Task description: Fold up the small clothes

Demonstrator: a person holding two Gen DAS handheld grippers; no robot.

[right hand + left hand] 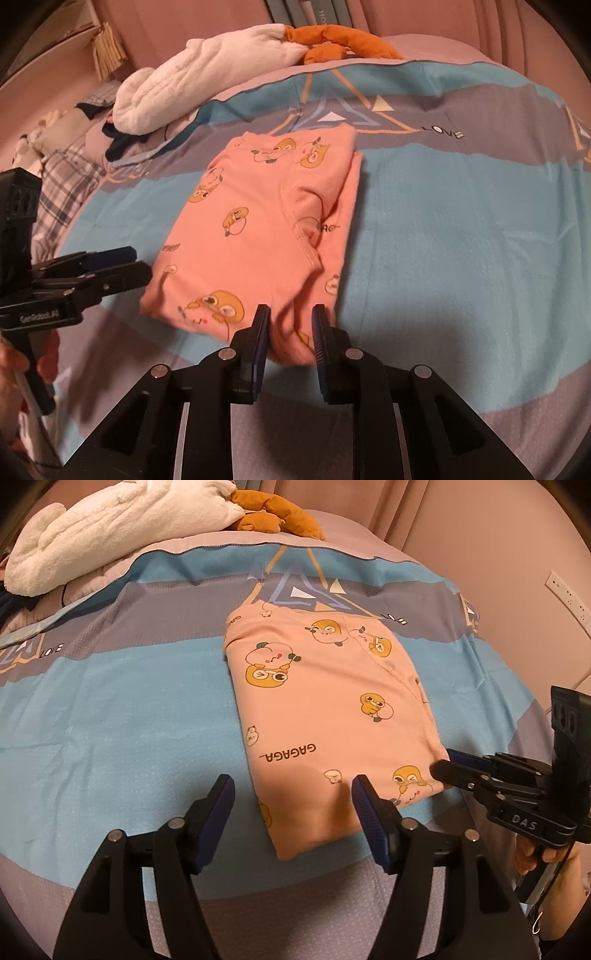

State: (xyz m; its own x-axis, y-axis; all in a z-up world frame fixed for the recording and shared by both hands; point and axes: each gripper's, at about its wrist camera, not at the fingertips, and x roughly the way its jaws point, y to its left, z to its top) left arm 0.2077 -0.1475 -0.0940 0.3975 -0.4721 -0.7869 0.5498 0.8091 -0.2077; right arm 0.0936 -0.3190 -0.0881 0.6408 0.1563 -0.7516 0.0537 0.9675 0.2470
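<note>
A folded pink garment (325, 709) printed with yellow cartoon ducks lies flat on a bed, on a bedspread (122, 716) banded in blue and grey, roughly midway across its width and close to the near edge. The word "GAGAGA..." runs upside down across the pink cloth in the left wrist view, near the garment's lower end. The bedspread carries a gold-and-white triangle motif just beyond the garment's far end, with "LOVE" printed beside it; the same word shows again toward the bed's left edge.

The left gripper (293, 794) stands with its jaws wide apart over the garment's near corner, one blue-padded finger above bare bedspread, the other above the pink cloth; nothing is gripped between them. The right gripper (290, 325) hovers at the opposite near corner, jaws parted by a narrow gap, and the pink fold shows between its pads, which do not appear to press on it. Seen from the left, the right gripper's black body bears the raised letters "DAS"; seen from the right, the left gripper's body reads "GenRobot.AI". A person's hand (22, 365) grips the left tool's handle at the frame's edge.

At the far edge of the bed a white plush toy (110, 528) lies against an orange plush piece (280, 513). A white socket strip (569, 592) is fixed to the pink wall at right
</note>
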